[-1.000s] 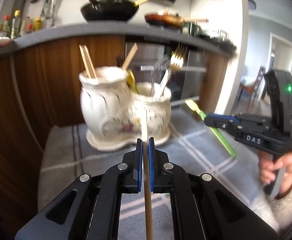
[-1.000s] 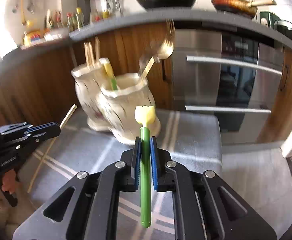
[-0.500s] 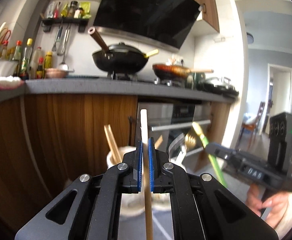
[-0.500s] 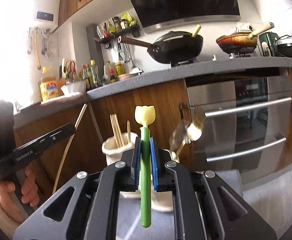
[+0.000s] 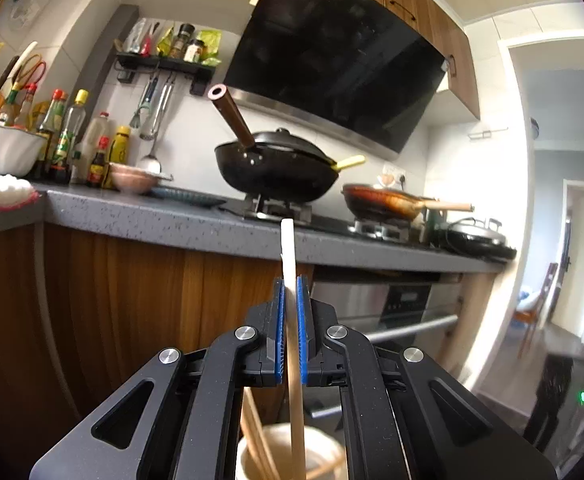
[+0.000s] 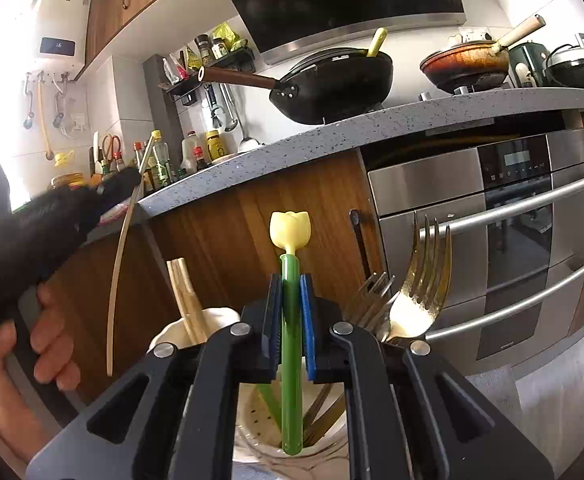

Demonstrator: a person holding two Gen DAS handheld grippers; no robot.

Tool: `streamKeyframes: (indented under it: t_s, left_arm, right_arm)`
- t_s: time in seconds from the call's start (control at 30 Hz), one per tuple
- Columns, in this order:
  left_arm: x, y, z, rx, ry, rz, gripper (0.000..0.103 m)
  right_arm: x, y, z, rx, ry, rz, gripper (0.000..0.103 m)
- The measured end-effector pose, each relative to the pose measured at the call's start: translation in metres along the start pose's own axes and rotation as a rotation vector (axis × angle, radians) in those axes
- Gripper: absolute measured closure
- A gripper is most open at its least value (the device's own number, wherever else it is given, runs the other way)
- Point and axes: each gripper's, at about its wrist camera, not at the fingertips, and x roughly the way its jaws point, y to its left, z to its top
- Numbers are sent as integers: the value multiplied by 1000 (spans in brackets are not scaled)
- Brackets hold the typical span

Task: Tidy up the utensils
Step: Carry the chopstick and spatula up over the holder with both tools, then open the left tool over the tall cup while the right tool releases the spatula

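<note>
My left gripper [image 5: 290,280] is shut on a pale wooden chopstick [image 5: 292,320], held upright with its lower end over the mouth of a cream ceramic holder [image 5: 324,452] that holds other chopsticks [image 5: 253,436]. My right gripper [image 6: 290,280] is shut on a green utensil with a yellow tulip top [image 6: 290,312]; its lower end hangs inside the second cream holder cup [image 6: 251,424]. Forks [image 6: 420,292] stand in that cup. The left gripper [image 6: 123,184] and its chopstick [image 6: 121,264] also show at the left of the right wrist view.
A grey kitchen counter [image 5: 163,220] runs across above wood cabinets. A black wok [image 5: 279,172] and a frying pan [image 5: 388,204] sit on the stove. A steel oven [image 6: 492,240] is to the right. Sauce bottles [image 5: 67,136] stand at the left.
Both grippers have risen and tilted up. The holder has dropped to the bottom of both views. The chopstick and green utensil now hang over the holder cups.
</note>
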Motion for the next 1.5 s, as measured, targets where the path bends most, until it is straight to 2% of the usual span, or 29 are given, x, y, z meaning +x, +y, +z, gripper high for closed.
streamKeyframes:
  t_s: [0.13, 0.23, 0.47, 0.73, 1.1, 1.5]
  left_arm:
    - [11, 3, -4, -12, -36, 2, 97]
    - [18, 1, -10, 20, -47, 25, 97]
    - [23, 2, -27, 40, -15, 31, 97]
    - [28, 7, -39, 34, 18, 28, 97]
    - [21, 7, -52, 41, 48, 4, 97]
    - [3, 5, -61, 56, 112, -36, 97]
  right_arm:
    - [3, -3, -6, 2, -22, 5, 94]
    - [5, -1, -12, -14, -31, 5, 94]
    - [8, 14, -16, -84, -64, -14, 94]
    - [16, 13, -18, -82, -75, -33, 94]
    - [27, 13, -29, -121, -28, -70, 94]
    - [-7, 8, -44, -129, 60, -65, 94]
